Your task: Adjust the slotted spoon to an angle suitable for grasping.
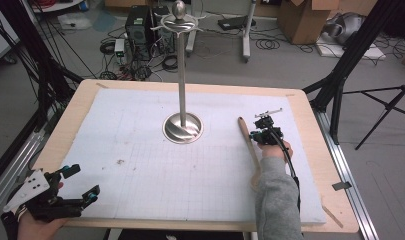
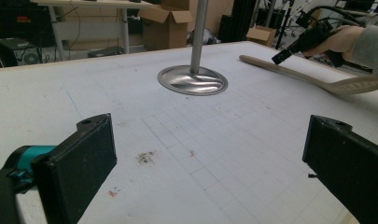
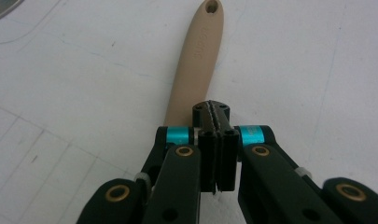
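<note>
The tabletop (image 1: 140, 200) is carrying a metal stand (image 1: 182, 90) whose top hooks are holding nothing. A beige slotted spatula (image 1: 250, 145) is lying flat right of the stand's base, so hanging it looks not yet begun. The right hand-held gripper (image 3: 216, 116) is hovering over the spatula's handle, jaws clenched together on nothing. The left hand-held gripper (image 1: 82, 185) is resting released at the near left corner.

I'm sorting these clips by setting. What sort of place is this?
Probably a lab or workshop: computer towers and loose cables on the floor, cardboard boxes, and black tripod stands around the table.
</note>
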Demonstrator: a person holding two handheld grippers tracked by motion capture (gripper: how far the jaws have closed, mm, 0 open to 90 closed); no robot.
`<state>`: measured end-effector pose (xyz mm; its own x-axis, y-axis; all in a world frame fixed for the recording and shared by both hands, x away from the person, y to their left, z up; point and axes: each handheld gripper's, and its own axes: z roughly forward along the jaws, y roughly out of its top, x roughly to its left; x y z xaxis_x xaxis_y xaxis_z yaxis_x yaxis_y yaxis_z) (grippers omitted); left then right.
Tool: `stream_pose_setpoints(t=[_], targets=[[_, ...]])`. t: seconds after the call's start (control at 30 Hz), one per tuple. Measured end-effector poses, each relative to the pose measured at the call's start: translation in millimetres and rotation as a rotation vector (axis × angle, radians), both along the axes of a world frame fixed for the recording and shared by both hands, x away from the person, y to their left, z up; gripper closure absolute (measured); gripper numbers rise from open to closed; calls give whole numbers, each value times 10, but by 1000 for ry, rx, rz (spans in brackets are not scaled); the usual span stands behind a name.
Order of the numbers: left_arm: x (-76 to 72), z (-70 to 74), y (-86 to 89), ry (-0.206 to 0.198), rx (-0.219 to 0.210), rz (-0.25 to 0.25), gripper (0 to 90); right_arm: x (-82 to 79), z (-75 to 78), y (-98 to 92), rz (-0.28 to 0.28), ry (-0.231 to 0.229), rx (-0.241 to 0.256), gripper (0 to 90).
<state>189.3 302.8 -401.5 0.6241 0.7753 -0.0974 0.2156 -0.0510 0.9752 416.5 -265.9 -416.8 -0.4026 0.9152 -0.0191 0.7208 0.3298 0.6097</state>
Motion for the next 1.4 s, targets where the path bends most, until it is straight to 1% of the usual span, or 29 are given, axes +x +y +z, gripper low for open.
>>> stream_pose_setpoints(t=[0.13,0.17,0.33,0.43,0.47,0.53,0.73,0.87,0.93,1.0,1.07,1.2,1.27,1.4], targets=[[3,-6,-8,2,5,2,29,7,-17,11,6,10,0,900],[1,-5,-7,2,9,1,30,15,-34,20,12,20,-6,900],[-5,-3,-4,2,4,4,29,22,-43,11,12,22,-4,900],[-3,-8,2,4,5,5,29,25,-47,15,16,26,14,900],[-2,-12,0,5,5,5,29,32,-54,26,36,26,24,900],[8,-29,-14,10,8,0,30,32,-62,42,41,35,35,900],[23,-54,-31,18,16,-4,30,40,-80,67,72,41,37,900],[24,-57,-31,21,16,-2,30,43,-91,89,105,48,37,900],[23,-57,-29,19,14,-2,29,42,-90,98,108,49,38,900],[22,-57,-31,21,15,-1,30,41,-91,117,123,54,49,900],[22,-59,-36,20,15,-4,29,43,-96,135,144,53,52,900],[26,-63,-30,23,14,-1,29,41,-95,143,160,54,55,900],[27,-66,-28,25,15,-2,30,36,-94,157,185,57,58,900],[30,-73,-30,27,18,1,29,33,-97,179,208,54,57,900]])
